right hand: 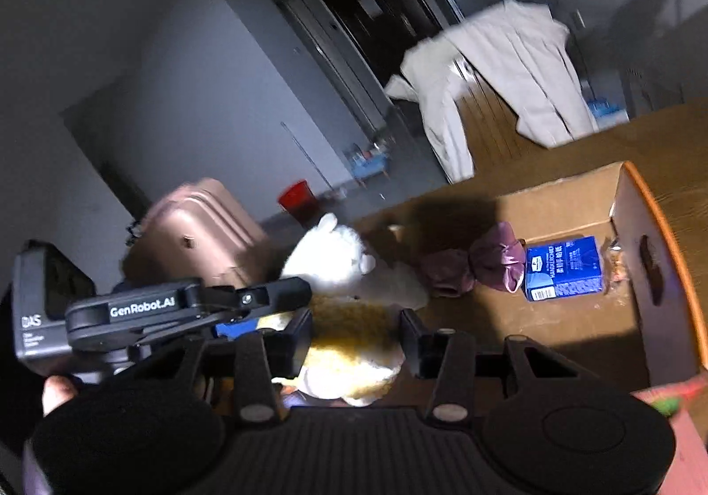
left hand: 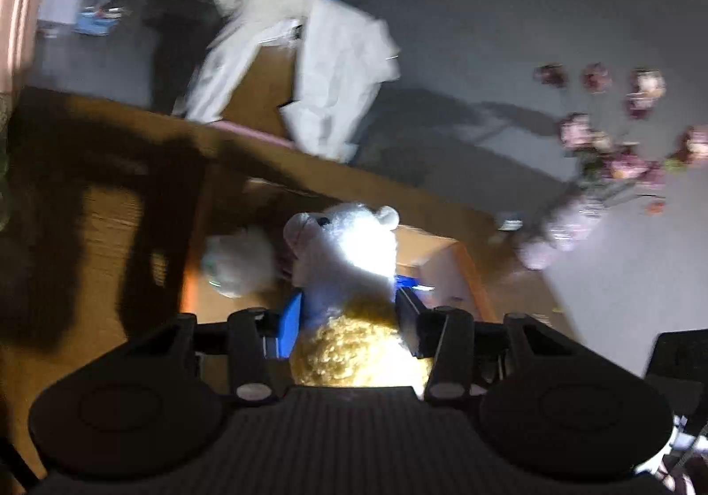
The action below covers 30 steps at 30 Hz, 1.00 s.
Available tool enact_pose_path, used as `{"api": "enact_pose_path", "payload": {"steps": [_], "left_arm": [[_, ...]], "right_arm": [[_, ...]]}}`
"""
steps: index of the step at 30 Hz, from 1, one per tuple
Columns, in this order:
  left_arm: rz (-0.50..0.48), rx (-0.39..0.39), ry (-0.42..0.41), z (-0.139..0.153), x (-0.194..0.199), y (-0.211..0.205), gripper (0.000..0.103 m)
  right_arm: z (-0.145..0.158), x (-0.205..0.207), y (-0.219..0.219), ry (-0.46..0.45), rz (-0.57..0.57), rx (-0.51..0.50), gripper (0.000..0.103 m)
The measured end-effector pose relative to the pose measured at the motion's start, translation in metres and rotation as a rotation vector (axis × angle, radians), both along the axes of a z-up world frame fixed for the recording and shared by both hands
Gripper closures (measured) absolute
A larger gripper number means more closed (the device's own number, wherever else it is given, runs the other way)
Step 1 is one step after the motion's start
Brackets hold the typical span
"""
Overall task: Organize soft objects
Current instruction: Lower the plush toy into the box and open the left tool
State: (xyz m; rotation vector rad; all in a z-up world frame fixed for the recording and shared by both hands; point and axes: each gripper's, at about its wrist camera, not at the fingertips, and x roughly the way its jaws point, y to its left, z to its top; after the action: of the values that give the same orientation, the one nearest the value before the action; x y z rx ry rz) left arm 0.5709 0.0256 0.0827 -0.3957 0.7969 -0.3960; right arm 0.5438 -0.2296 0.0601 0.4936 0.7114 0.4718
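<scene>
A plush bear (left hand: 349, 247) with a white head and a curly yellow body hangs over the wooden table (left hand: 110, 207). My left gripper (left hand: 347, 320) is shut on its body, the blue pad (left hand: 290, 324) pressing one side. In the right wrist view my right gripper (right hand: 356, 340) is shut on the same bear (right hand: 349, 344), lower on the yellow part. There the left gripper's finger (right hand: 274, 293) lies across the bear from the left. A second white plush (left hand: 239, 260) sits just behind. An open cardboard box (right hand: 641, 251) holds a purple soft item (right hand: 495, 260).
A blue tissue pack (right hand: 564, 267) lies in the box. White clothing (right hand: 509, 66) hangs over a chair beyond the table. A pink suitcase (right hand: 199, 220) and a red bucket (right hand: 294, 194) stand on the floor. Pink flowers (left hand: 619, 141) stand at the right.
</scene>
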Motion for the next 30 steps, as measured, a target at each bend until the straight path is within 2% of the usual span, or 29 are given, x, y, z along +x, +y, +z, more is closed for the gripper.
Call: {"api": "enact_pose_path", "payload": {"steps": [4,6,7,9,14,16,19,22,24,26,29,30], "left_arm": [[0.02,0.153,0.038,-0.023,0.017,-0.007,0.057],[0.023,0.182,0.05,-0.03,0.015,-0.006,0.05],[0.012,0.189,0.051,-0.033,0.015,-0.005,0.046],[0.013,0.188,0.039,-0.034,0.013,-0.001,0.044],[0.066,0.158,0.032,-0.029,0.013,0.013,0.044],[0.079,0.154,0.026,-0.023,0.01,0.016,0.044],[0.076,0.171,0.009,-0.012,0.001,0.017,0.044],[0.079,0.195,-0.014,0.001,-0.012,0.016,0.044],[0.08,0.202,-0.03,0.011,-0.025,0.018,0.042],[0.075,0.225,-0.07,0.021,-0.048,0.019,0.035],[0.075,0.298,-0.142,0.029,-0.093,0.02,0.028],[0.07,0.32,-0.165,0.031,-0.108,0.019,0.027]], "right_arm": [[-0.032,0.022,0.016,0.093,0.019,-0.009,0.06],[-0.044,0.024,0.019,0.117,0.042,0.012,0.06],[-0.048,0.025,0.02,0.126,0.046,0.018,0.06],[-0.052,0.029,0.023,0.133,0.043,-0.003,0.06],[-0.065,0.037,0.042,0.158,0.045,-0.142,0.058],[-0.067,0.035,0.042,0.15,0.044,-0.128,0.057],[-0.055,0.026,0.036,0.129,0.039,-0.12,0.055],[-0.029,0.013,0.022,0.077,0.024,-0.139,0.054],[-0.007,-0.003,0.011,0.024,0.008,-0.173,0.049],[0.014,-0.025,-0.002,-0.032,-0.001,-0.232,0.047],[0.037,-0.065,-0.024,-0.107,-0.009,-0.345,0.031],[0.042,-0.077,-0.031,-0.125,-0.018,-0.378,0.028]]}}
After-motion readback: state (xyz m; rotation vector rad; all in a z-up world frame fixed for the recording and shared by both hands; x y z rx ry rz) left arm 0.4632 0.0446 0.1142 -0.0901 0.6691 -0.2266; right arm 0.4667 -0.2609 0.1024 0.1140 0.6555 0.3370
